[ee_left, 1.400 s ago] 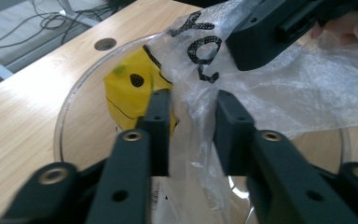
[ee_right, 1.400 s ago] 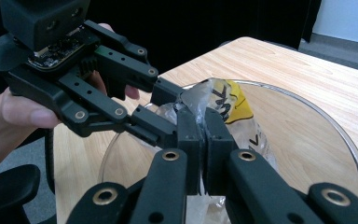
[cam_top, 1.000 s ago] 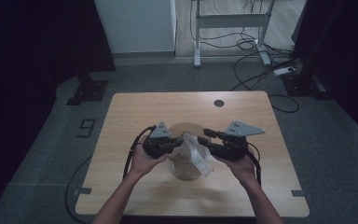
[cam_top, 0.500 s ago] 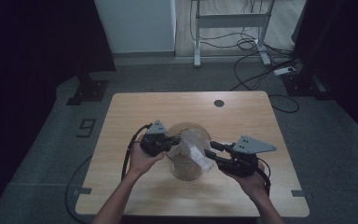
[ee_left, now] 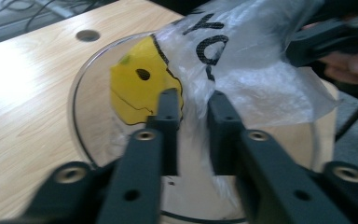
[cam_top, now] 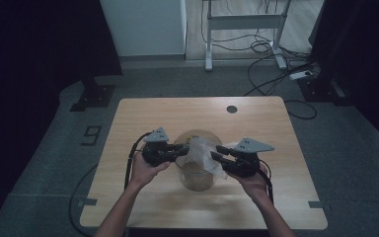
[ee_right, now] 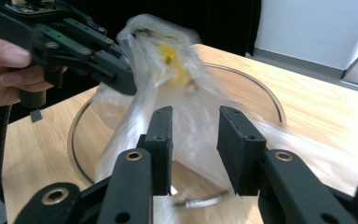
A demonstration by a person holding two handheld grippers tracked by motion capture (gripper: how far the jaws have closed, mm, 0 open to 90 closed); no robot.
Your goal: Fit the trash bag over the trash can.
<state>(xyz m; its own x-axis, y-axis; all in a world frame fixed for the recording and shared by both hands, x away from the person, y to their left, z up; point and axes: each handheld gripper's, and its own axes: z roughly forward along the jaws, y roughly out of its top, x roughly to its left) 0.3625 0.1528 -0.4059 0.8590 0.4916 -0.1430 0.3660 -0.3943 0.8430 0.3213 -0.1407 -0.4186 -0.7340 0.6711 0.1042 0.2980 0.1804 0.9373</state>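
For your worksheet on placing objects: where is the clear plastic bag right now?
In the high view the plastic bag drapes over the rim of the glass bowl at mid-table, between the left gripper and right gripper.

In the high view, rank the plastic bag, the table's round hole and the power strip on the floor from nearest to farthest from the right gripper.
From the right gripper:
1. Plastic bag: just left of its jaws, draped over the glass bowl.
2. Round hole: farther back, near the table's far edge.
3. Power strip: on the floor beyond the table, to the right.
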